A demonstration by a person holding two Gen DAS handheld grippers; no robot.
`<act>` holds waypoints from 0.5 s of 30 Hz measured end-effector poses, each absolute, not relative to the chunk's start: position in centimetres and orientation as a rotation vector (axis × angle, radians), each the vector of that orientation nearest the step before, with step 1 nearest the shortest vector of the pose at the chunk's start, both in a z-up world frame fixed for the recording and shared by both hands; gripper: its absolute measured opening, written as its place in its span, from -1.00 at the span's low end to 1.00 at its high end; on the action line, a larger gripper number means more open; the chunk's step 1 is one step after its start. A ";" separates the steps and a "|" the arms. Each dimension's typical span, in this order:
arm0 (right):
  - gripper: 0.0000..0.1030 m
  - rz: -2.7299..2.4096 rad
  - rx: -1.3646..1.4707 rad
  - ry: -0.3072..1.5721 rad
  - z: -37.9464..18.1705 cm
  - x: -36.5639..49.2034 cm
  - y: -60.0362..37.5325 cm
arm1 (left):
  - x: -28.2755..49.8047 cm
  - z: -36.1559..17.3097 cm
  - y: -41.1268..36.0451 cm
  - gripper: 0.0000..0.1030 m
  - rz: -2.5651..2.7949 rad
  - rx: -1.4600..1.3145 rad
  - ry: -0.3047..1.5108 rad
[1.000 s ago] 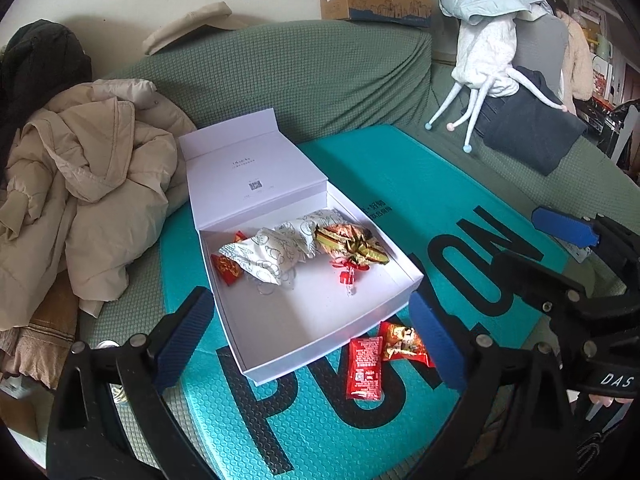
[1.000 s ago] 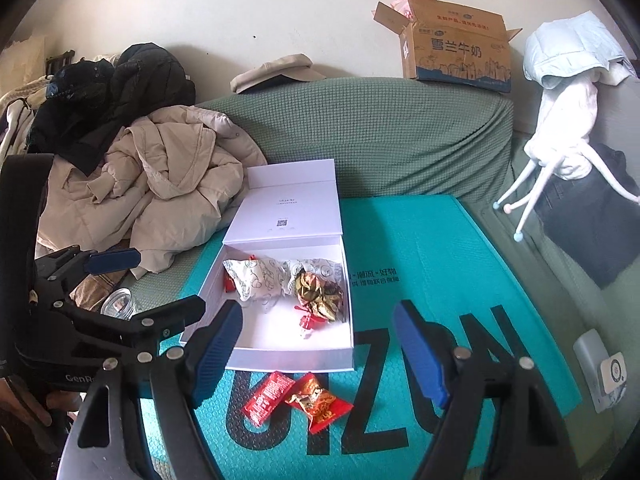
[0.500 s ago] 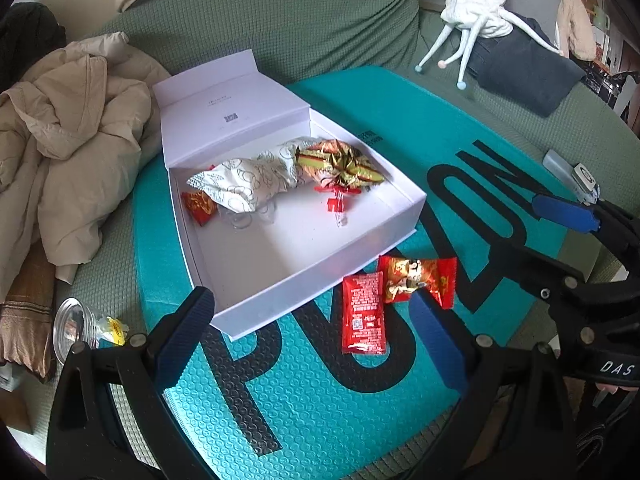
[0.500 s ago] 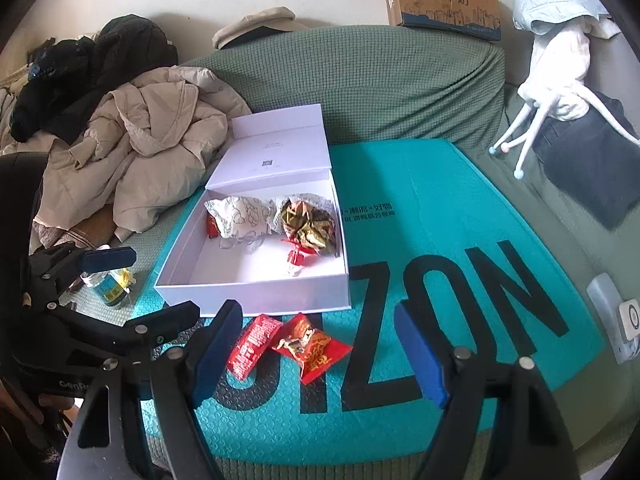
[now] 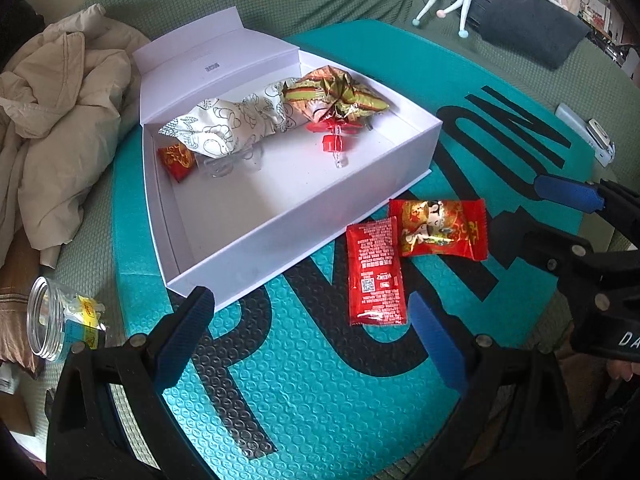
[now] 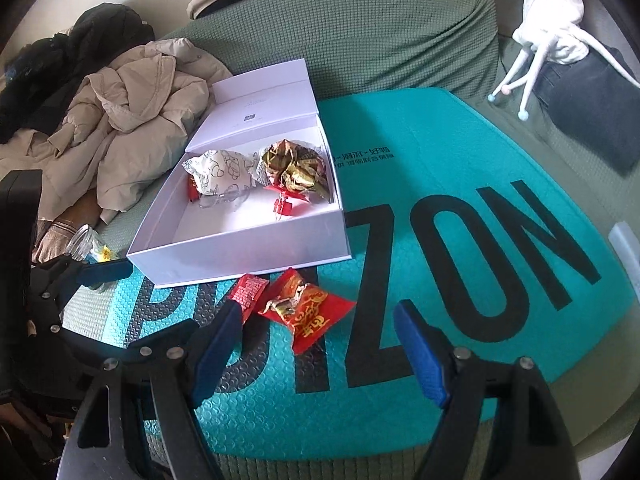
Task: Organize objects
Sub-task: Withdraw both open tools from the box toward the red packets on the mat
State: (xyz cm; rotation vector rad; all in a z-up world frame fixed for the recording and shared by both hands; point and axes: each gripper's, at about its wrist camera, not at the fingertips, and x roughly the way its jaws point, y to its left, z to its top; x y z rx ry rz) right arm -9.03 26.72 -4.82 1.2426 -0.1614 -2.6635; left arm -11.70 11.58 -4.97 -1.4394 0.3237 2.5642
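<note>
An open white box lies on a teal mat. It holds a white patterned wrapper, a gold crumpled wrapper, a small red packet and a red clip. In front of the box lie a red Heinz sachet and a red snack packet. My left gripper is open and empty just before the sachet. My right gripper is open and empty, over the snack packet's near end.
A beige coat is heaped left of the box on the green sofa. A clear jar lies at the mat's left edge. A white plush toy and dark cloth lie at the right.
Both grippers have moved forward and down toward the two red packets in front of the box. Both stay open. The objects have not moved.
</note>
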 end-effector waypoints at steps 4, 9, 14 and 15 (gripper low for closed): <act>0.53 -2.654 1.288 -0.181 -5.9 -9.8 26.6 | -12.2 -6.0 11.2 0.90 2.545 -1.478 0.287; 0.53 -2.623 1.371 -0.227 -7.8 -11.1 26.5 | -12.7 -7.1 11.0 0.90 2.562 -1.501 0.330; 0.53 -2.591 1.395 -0.286 -9.1 -12.1 26.6 | -13.3 -7.8 10.6 0.90 2.512 -1.532 0.239; 0.53 -2.588 1.392 -0.292 -9.2 -12.2 26.6 | -13.3 -7.9 10.5 0.90 2.503 -1.535 0.219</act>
